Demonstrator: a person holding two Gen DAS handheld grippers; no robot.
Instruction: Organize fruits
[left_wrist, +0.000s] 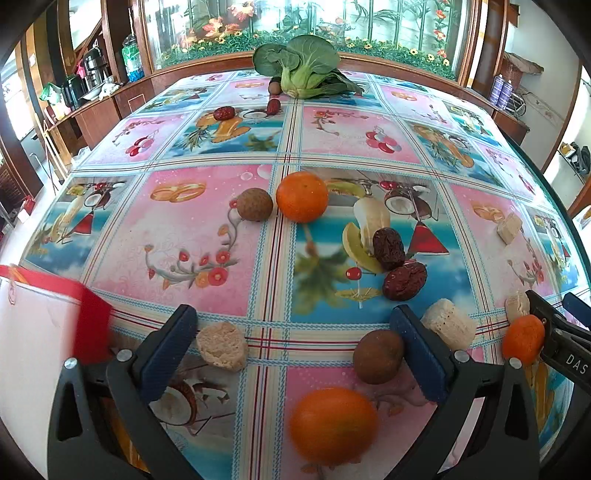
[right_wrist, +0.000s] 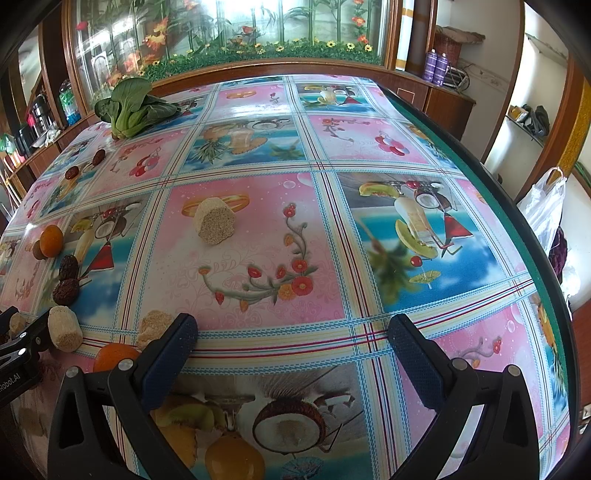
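My left gripper is open, low over the patterned tablecloth. Between its fingers lie a blurred orange and a brown round fruit that touches the right pad; a beige cake piece sits by the left pad. Farther out are another orange, a brown fruit and two red dates. My right gripper is open with nothing between its fingers. A small orange lies just outside its left finger, also seen as the small orange beside the right gripper.
A bok choy and two more dates lie at the table's far side. A red and white box stands at the near left. Beige cake pieces are scattered about. The table edge curves on the right, with a plastic bag beyond it.
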